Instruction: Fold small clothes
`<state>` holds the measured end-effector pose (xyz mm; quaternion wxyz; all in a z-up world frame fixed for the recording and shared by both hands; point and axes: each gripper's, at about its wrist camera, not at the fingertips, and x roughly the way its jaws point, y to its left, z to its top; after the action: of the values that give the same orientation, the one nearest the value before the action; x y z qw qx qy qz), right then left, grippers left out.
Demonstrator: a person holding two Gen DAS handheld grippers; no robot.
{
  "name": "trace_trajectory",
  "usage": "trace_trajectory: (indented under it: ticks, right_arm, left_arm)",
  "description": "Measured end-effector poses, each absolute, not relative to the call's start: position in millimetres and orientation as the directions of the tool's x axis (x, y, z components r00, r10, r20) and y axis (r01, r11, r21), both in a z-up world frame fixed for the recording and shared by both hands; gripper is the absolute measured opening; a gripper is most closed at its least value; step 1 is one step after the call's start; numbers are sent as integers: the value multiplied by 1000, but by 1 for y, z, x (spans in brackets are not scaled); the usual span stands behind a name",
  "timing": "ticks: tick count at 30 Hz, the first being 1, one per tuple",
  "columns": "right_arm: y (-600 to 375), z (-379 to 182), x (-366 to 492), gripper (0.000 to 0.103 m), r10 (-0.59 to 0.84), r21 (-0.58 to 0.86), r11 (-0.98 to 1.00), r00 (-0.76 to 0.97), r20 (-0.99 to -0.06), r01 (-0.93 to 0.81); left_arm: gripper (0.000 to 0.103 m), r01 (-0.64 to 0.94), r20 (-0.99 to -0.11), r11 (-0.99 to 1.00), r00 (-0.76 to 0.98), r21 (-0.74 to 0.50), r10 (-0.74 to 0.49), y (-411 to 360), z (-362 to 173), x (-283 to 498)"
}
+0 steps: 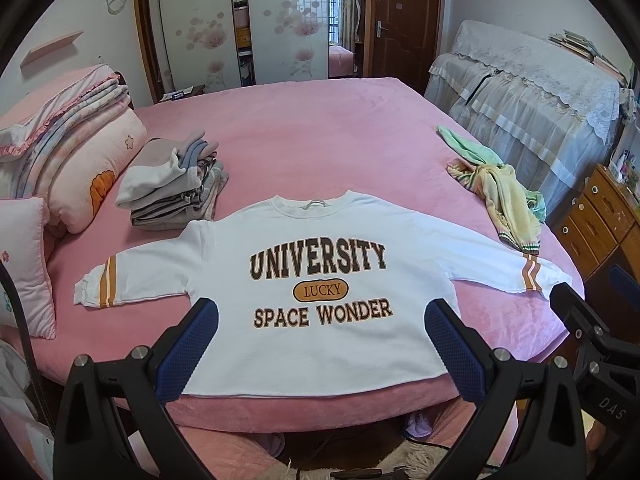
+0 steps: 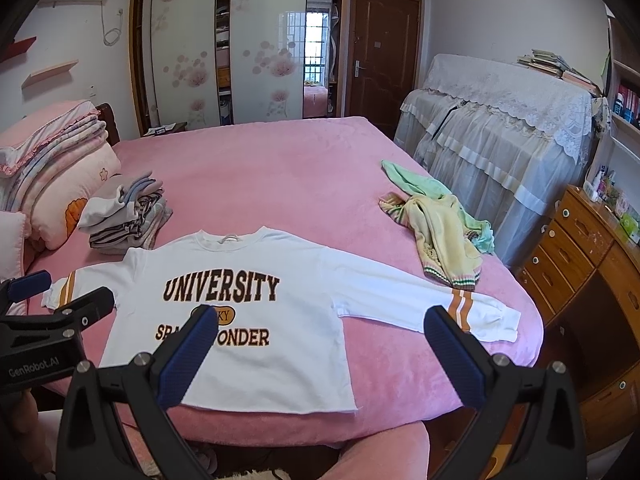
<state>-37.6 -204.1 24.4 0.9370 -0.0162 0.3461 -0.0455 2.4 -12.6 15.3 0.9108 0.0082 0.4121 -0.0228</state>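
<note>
Your white long-sleeved sweatshirt with the brown "UNIVERSITY" print (image 1: 320,280) lies flat, face up, at the near edge of the pink plush bed (image 1: 312,136), both sleeves spread wide. It looks laid out but not yet folded. Your left gripper (image 1: 320,344) and right gripper (image 2: 318,344) hover above its hem, jaws wide apart, gripping nothing. Next, probably pinch a striped cuff (image 2: 460,312) and carry that sleeve across the chest.
</note>
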Motion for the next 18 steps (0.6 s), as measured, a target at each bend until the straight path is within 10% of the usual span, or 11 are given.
trace_trajectory:
  ticks: [18]
  right_arm:
    - [-193, 19, -34, 103, -89, -73, 996, 752, -653, 55]
  left_arm:
    - [103, 37, -752, 999, 659, 3, -22, -8, 12, 0]
